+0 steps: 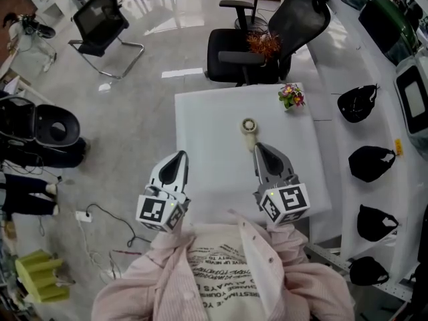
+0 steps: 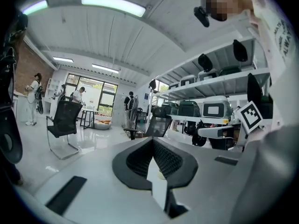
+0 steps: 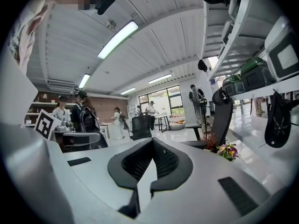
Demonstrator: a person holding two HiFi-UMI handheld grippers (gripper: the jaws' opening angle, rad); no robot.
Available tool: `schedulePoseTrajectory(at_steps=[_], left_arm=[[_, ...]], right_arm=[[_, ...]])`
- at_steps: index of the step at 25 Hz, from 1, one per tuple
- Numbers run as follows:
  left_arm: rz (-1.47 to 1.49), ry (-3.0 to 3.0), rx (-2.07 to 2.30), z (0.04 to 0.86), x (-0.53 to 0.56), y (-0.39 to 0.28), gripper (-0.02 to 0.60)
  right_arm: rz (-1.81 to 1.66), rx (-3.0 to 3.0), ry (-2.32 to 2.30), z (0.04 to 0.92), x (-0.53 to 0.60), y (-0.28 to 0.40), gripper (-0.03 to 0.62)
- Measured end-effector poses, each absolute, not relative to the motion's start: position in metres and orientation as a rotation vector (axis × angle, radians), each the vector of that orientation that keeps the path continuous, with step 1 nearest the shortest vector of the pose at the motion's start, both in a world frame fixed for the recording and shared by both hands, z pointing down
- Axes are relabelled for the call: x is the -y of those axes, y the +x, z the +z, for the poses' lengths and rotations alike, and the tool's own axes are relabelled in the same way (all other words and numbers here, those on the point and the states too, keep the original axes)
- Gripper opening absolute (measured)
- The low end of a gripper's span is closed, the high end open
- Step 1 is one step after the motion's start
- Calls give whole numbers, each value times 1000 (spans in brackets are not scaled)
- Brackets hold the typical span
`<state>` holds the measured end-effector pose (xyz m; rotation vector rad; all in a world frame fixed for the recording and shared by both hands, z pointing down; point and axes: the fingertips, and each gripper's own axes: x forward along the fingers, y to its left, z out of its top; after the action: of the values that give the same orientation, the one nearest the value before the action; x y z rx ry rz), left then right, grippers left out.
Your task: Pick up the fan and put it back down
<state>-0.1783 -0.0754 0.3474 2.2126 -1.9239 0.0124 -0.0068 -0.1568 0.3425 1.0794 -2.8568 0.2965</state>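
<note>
View from above: a small cream-coloured handheld fan (image 1: 249, 130), with a round head and a short handle, lies flat near the middle of the white rectangular table (image 1: 200, 126). Its head points toward the black mesh office chair (image 1: 267, 39) and its handle points toward me. A little pot of pink and yellow artificial flowers (image 1: 291, 95) stands well apart at the far right corner.

I hold both tongs close to my body, over the near edge. The left gripper (image 1: 179, 156) is to the left of the fan and clear of it. The tips of the right gripper (image 1: 257, 148) show just short of the handle's end. Each gripper view shows its ribbed black pads meeting at the tip with nothing between them, so the left gripper (image 2: 152, 141) and right gripper (image 3: 152, 141) are closed and empty. Both look out across the room rather than down at the tabletop.

The fan at rest with the tongs drawn back fits either the approach to a lift or the withdrawal after setting it down. I cannot tell which.

If a lift is ahead, I judge the narrow handle the safer purchase. I would open the jaws wide before descending and bring them in square across it, because the light body is likely to skid. If the fan is already down, I need only keep the tips off it.
</note>
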Motion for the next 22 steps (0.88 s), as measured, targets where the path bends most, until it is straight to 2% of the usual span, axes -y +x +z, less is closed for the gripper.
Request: schedulePoseTrajectory(at_steps=[22], left_arm=[[47,2191,1954,347,59,-178,2]], right_arm=[[298,2845,1127,343,142,7,-2]])
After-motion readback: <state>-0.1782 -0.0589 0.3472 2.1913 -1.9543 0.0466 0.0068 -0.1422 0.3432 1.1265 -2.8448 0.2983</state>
